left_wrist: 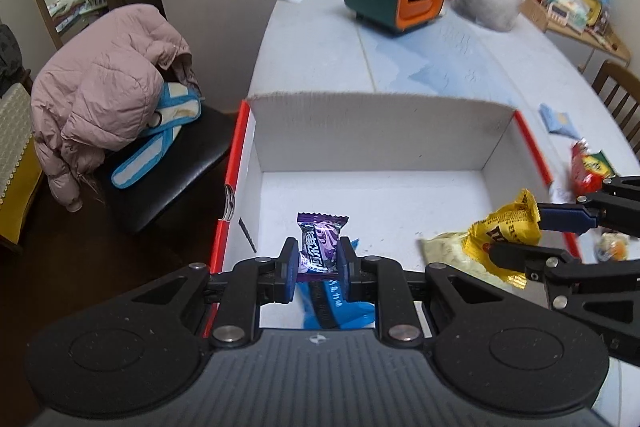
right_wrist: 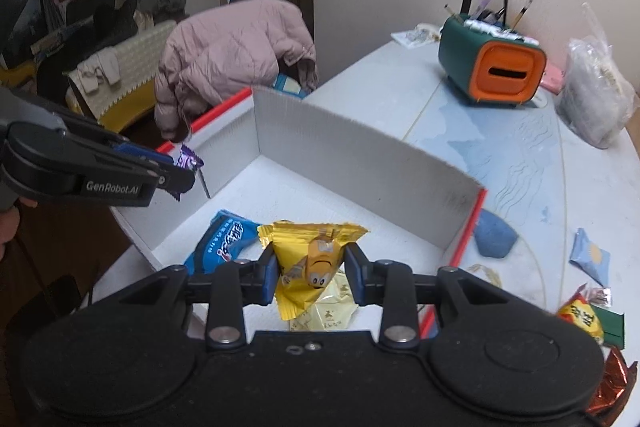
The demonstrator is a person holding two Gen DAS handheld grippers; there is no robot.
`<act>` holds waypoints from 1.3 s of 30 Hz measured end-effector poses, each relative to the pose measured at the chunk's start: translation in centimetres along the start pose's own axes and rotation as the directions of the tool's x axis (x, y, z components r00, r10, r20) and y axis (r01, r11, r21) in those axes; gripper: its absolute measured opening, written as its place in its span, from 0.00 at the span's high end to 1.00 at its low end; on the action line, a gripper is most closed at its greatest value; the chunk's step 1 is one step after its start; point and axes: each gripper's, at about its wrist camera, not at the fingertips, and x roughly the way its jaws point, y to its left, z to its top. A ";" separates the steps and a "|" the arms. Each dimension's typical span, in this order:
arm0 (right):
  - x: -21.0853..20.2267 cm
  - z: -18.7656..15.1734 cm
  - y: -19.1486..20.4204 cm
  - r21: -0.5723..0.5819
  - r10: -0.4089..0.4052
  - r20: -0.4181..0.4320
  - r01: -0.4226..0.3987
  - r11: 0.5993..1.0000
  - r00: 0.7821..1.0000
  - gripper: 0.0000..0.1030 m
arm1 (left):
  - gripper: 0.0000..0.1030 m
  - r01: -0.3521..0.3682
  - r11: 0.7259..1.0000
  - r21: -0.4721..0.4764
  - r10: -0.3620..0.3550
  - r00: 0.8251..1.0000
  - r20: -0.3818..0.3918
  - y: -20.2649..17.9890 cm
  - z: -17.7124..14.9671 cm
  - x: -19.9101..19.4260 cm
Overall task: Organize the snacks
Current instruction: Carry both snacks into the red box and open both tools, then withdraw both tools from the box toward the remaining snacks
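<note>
The snacks are what we are sorting into the white cardboard box [left_wrist: 376, 131] with red edges, which sits at the near end of the table [left_wrist: 460, 67]. We hold two of them at once. Our left gripper [left_wrist: 319, 259] is clamped on a purple candy [left_wrist: 321, 243], its pads pressing the wrapper from both sides, with the candy's long axis pointing away from us along the fingers. Our right gripper [right_wrist: 311, 273] is closed on a yellow snack packet [right_wrist: 310, 259], the crimped top edge spreading wide above the pads.

Both grippers hang over the open box, tilted downward. The purple candy is above the box's left side, near the red left wall; the yellow packet is above the right side. On the box floor beneath them lie a blue packet [right_wrist: 224, 243] and a pale yellowish packet [right_wrist: 328, 311], so the drops would land beside or on these.

What matters for the coming move, we judge, is that each snack already lies straight below its own gripper's line into the box; only a release is needed. More snacks wait on the table past the box's right wall, nearer our right hand: a red and yellow packet [right_wrist: 580, 315] and a light blue sachet [right_wrist: 590, 255].
</note>
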 end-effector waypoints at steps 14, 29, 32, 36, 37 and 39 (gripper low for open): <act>4.4 -1.2 0.3 0.014 0.020 -0.131 -0.018 1.000 0.991 0.68 | 0.81 -0.009 0.998 0.055 0.017 0.989 -0.144 -0.4 -0.7 5.0; 5.3 -1.9 -0.5 0.062 0.022 -0.174 -0.011 0.998 0.985 0.64 | 0.81 0.003 0.997 0.072 0.010 0.983 -0.184 -1.1 -2.1 5.8; 4.9 -1.9 -0.6 0.070 0.023 -0.162 -0.012 0.997 0.986 0.62 | 0.80 0.003 0.998 0.064 0.009 0.984 -0.179 -1.1 -2.3 5.5; 4.2 -2.0 -0.7 0.079 0.026 -0.143 -0.015 0.997 0.989 0.59 | 0.78 0.012 0.999 0.053 -0.003 0.986 -0.166 -1.0 -2.5 4.8; 3.9 -2.0 -0.8 0.083 0.028 -0.138 -0.017 0.996 0.990 0.58 | 0.77 0.013 0.999 0.052 -0.005 0.987 -0.162 -1.0 -2.5 4.5; 3.4 -2.0 -0.9 0.091 0.034 -0.126 -0.022 0.996 0.992 0.58 | 0.76 0.018 0.999 0.046 -0.011 0.989 -0.151 -1.0 -2.5 3.9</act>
